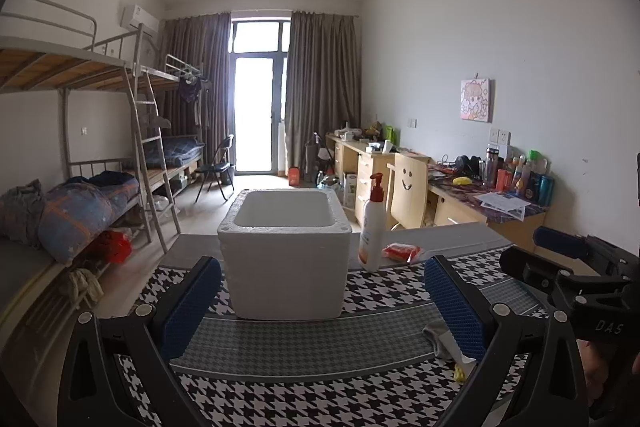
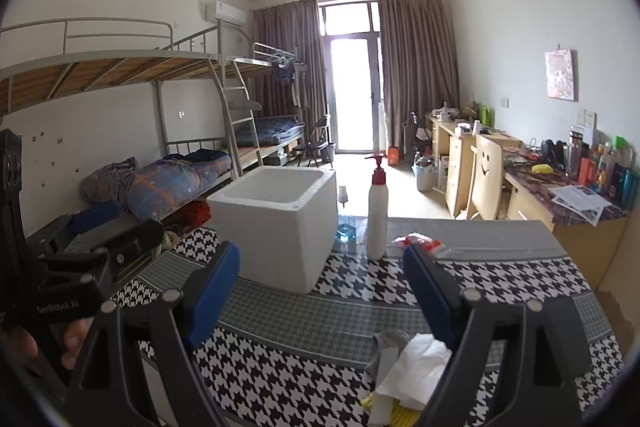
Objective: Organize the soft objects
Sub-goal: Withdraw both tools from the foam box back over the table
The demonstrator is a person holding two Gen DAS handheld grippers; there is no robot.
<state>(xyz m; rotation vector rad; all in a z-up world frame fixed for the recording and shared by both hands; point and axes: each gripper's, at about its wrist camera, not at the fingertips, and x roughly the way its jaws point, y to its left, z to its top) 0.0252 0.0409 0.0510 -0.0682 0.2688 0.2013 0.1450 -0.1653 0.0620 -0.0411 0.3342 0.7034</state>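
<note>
A white foam box (image 1: 283, 251) stands open-topped on the houndstooth tablecloth (image 1: 280, 399); it also shows in the right wrist view (image 2: 280, 223). A pile of soft things, grey cloth, white tissue and something yellow (image 2: 404, 371), lies near the front edge, partly hidden behind my right finger; it also shows in the left wrist view (image 1: 444, 343). My left gripper (image 1: 322, 291) is open and empty, in front of the box. My right gripper (image 2: 320, 279) is open and empty above the pile.
A white pump bottle with a red top (image 1: 372, 227) stands right of the box, with a red packet (image 1: 401, 251) beside it. Bunk beds stand at the left, desks and a chair along the right wall. The table edge runs behind the box.
</note>
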